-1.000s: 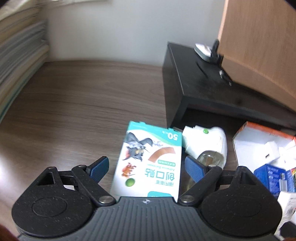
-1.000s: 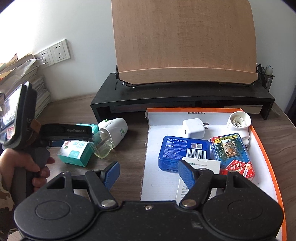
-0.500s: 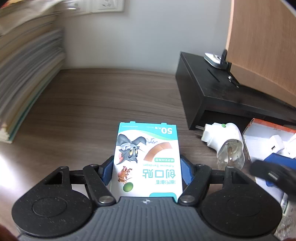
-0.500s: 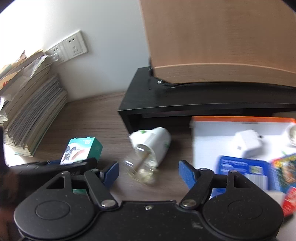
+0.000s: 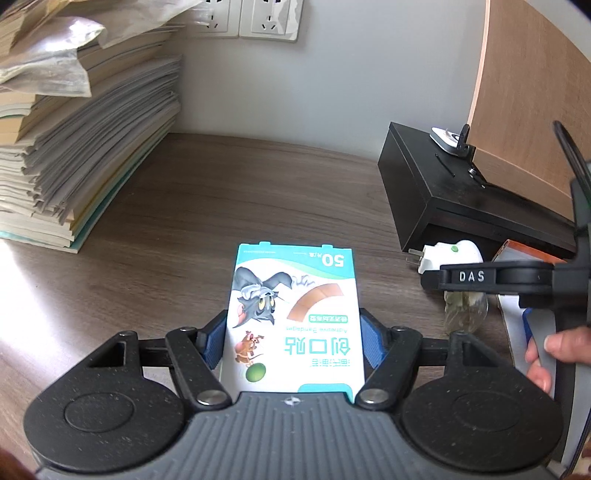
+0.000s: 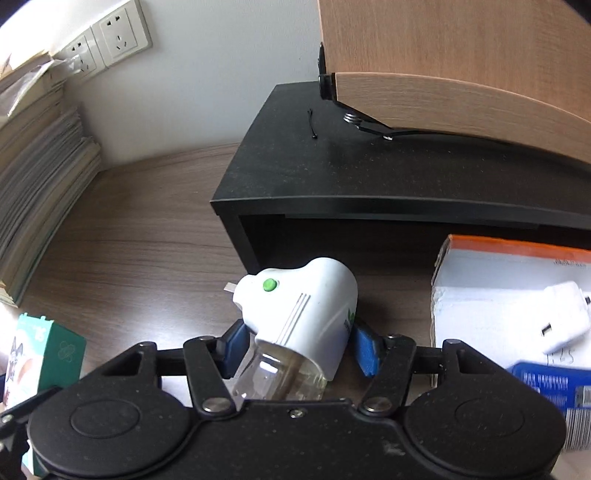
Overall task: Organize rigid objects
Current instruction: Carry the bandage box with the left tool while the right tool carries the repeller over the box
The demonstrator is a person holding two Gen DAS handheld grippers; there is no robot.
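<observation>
My left gripper [image 5: 293,341] is shut on a white and teal bandage box [image 5: 295,317] with a cartoon cat and mouse, held above the wooden desk. My right gripper [image 6: 297,345] has its blue pads on both sides of a white plug-in mosquito repeller [image 6: 303,314] with a green button and clear bottle. Its right pad touches the casing. The repeller lies on the desk beside the black stand [image 6: 369,177]. The bandage box also shows at the left edge of the right wrist view [image 6: 33,354]. The repeller also shows in the left wrist view [image 5: 452,254], partly hidden behind the right gripper's body.
A white and orange tray [image 6: 491,273] at the right holds a white charger [image 6: 557,321] and a blue box [image 6: 550,384]. A tall stack of papers [image 5: 74,147] stands at the left. A wooden board [image 6: 461,66] leans on the black stand. Wall sockets [image 5: 251,18] are behind.
The left gripper closed on the bandage box and lifted it back from the stand. The right gripper moved left from over the tray and closed in around the repeller.
</observation>
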